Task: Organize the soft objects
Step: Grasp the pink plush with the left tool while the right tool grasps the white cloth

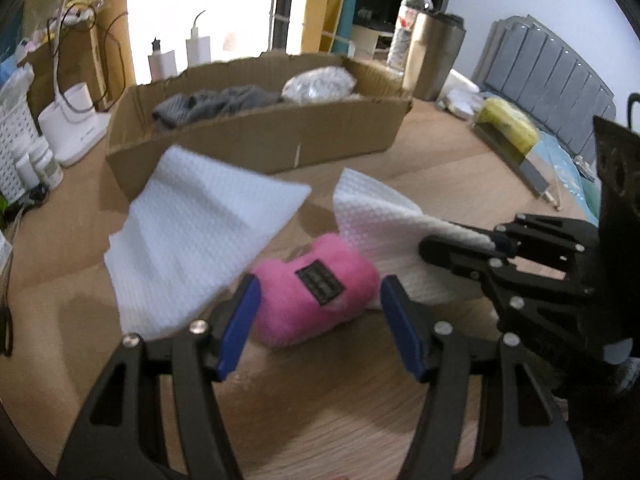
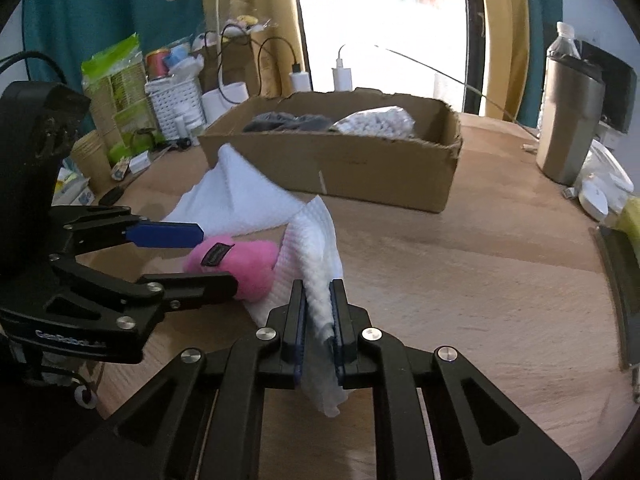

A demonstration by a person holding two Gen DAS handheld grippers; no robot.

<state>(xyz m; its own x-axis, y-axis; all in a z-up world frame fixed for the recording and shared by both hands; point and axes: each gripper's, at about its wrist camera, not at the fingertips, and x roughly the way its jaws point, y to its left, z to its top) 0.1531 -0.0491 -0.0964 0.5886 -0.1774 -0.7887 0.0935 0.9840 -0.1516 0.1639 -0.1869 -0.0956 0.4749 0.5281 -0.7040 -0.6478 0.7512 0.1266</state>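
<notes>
A pink plush toy (image 1: 316, 292) with a black label lies on the wooden table (image 1: 340, 392). My left gripper (image 1: 320, 320) is open, its blue pads on either side of the toy without visibly squeezing it; the right wrist view shows that gripper (image 2: 218, 260) from the side around the toy (image 2: 240, 264). My right gripper (image 2: 319, 292) is shut on a bunched edge of a white waffle cloth (image 2: 316, 248), lifted off the table. In the left wrist view it (image 1: 430, 240) enters from the right, holding that cloth (image 1: 376, 220). A second white cloth (image 1: 200, 232) lies left of the toy.
A torn, open cardboard box (image 1: 256, 144) stands behind the cloths, holding a grey garment (image 1: 216, 104) and a white bag (image 1: 316, 82). A steel tumbler (image 2: 568, 124) and a water bottle (image 2: 562, 44) stand at the right. A white basket (image 2: 172, 104), chargers and small bottles crowd the left.
</notes>
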